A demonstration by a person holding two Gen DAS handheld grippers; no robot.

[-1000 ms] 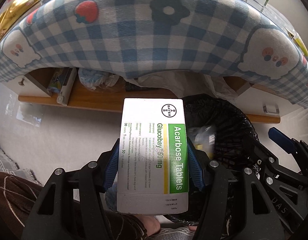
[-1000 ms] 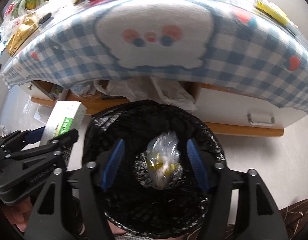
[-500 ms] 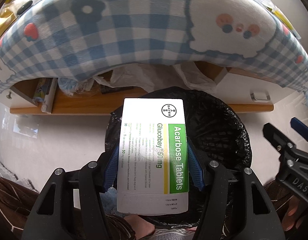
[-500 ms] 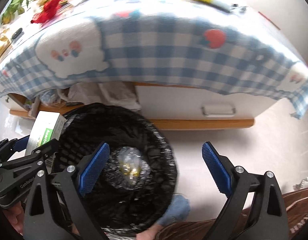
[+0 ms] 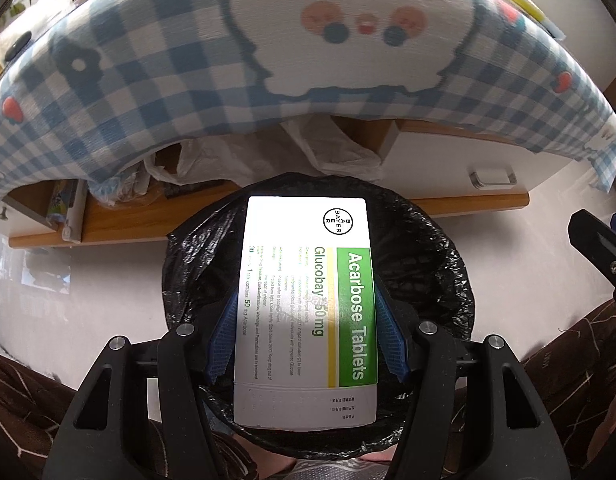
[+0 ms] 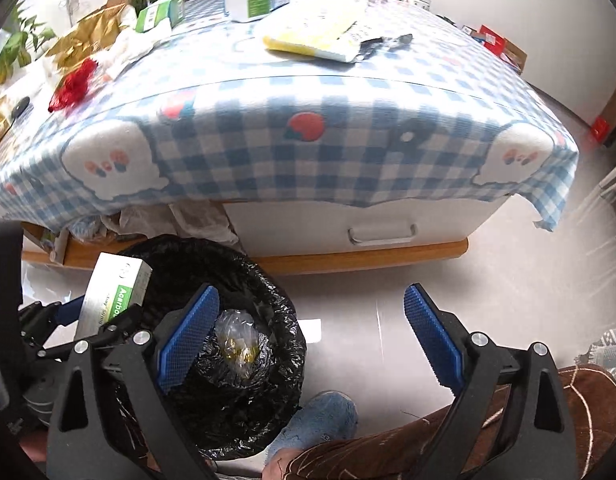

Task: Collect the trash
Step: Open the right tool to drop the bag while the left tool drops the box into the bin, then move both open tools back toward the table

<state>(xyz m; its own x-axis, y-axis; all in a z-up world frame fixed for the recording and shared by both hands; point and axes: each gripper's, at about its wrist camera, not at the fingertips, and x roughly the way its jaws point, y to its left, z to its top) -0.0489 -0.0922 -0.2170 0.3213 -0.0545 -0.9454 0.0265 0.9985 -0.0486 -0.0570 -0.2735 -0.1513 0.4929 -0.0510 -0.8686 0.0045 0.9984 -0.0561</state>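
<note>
White-and-green cardboard tablet carton (image 5: pixel 306 304), apparently light and rigid with crushable walls, was best held across its narrow width near the lower end. It sat at frame centre, directly above the black-lined round trash bin (image 5: pixel 447 280). The left gripper (image 5: pixel 306 332) pointed down and forward over the bin, jaws clamped on the carton's long edges. The right gripper (image 6: pixel 308 344) pointed at the floor, lower centre of frame, jaws wide apart and empty.
</note>
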